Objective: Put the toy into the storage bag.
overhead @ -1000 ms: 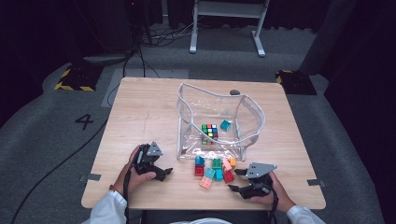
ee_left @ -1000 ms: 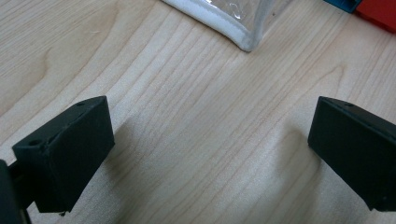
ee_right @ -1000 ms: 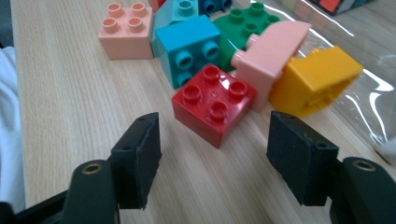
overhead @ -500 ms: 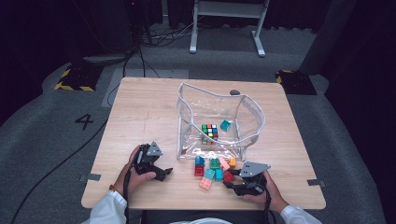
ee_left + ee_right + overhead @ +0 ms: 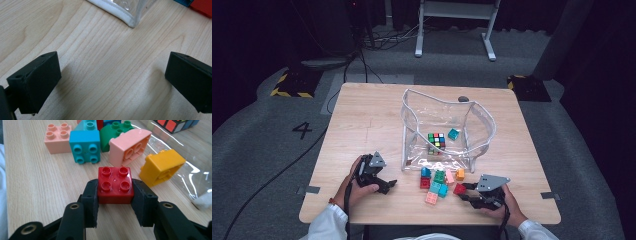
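Surface: pale wooden table (image 5: 362, 115) on grey carpet, dark room behind, white metal frame at the upper centre of the high view.
Just changed: your right gripper (image 5: 115, 195) has just been closing its jaws, and the red four-stud plastic brick (image 5: 114, 185) now sits between the pads, both touching its sides.
Meaning: you likely have the brick gripped and ready to lift toward the clear plastic pouch (image 5: 447, 125).
Brick's place: lower centre of the right gripper view; right end of the loose brick pile (image 5: 438, 181) in the high view.
Left gripper (image 5: 110, 82): jaws wide apart over bare wood, holding nothing.
Pouch contents: a colourful puzzle cube (image 5: 436, 141) and a teal block (image 5: 453, 134).
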`<state>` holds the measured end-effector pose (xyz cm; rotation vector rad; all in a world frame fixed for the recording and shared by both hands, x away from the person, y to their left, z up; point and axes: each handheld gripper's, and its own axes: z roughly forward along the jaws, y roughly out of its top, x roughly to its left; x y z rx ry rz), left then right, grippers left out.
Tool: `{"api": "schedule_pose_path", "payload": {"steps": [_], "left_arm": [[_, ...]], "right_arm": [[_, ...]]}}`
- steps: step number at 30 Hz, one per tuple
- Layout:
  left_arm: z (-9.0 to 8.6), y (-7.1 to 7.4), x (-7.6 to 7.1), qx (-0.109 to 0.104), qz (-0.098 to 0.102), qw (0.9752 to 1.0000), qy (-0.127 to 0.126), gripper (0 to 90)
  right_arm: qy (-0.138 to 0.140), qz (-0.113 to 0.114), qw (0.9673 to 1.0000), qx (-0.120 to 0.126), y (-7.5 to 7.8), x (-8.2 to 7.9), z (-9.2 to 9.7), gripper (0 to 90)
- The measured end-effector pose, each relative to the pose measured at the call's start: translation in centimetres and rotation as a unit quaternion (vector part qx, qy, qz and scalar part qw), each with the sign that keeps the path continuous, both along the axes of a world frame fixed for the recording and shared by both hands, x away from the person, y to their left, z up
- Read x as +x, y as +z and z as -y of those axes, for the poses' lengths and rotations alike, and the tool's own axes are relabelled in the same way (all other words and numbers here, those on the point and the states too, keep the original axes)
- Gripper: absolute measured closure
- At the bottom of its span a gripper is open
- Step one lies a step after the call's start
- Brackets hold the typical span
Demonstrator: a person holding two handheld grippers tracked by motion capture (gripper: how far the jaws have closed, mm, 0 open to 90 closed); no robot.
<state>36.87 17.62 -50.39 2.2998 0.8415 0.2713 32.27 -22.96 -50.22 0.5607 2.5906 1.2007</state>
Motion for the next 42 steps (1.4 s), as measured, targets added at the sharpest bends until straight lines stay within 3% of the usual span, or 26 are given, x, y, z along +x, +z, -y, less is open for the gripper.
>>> {"api": "schedule_pose_path", "payload": {"steps": [10, 15, 18, 27, 30, 37, 42], "left_arm": [[0.0, 0.0, 0.0, 0.000, 0.000, 1.0000, 0.000, 0.4], [0.0, 0.0, 0.0, 0.001, -0.001, 1.0000, 0.001, 0.4], [0.0, 0.0, 0.0, 0.000, 0.000, 1.0000, 0.000, 0.4], [0.0, 0.0, 0.0, 0.002, 0.001, 1.0000, 0.001, 0.4], [0.0, 0.0, 0.0, 0.001, 0.002, 1.0000, 0.000, 0.4], [0.0, 0.0, 0.0, 0.002, 0.001, 1.0000, 0.001, 0.4], [0.0, 0.0, 0.0, 0.001, 0.001, 1.0000, 0.001, 0.4]], "right_arm": [[-0.020, 0.011, 0.9996, 0.015, 1.5, 0.4, 3.5, 59.3], [-0.037, 0.022, 0.9986, 0.030, 3.0, 1.1, 6.0, 59.3], [-0.060, 0.034, 0.9965, 0.047, 4.2, 1.9, 7.6, 59.3], [-0.111, 0.057, 0.9901, 0.064, 7.0, 4.1, 10.7, 59.3], [-0.117, 0.060, 0.9886, 0.074, 8.0, 5.1, 11.4, 59.2], [-0.135, 0.075, 0.9861, 0.061, 10.4, 7.5, 11.7, 59.2], [-0.142, 0.083, 0.9836, 0.074, 12.3, 9.0, 11.8, 59.2]]}}
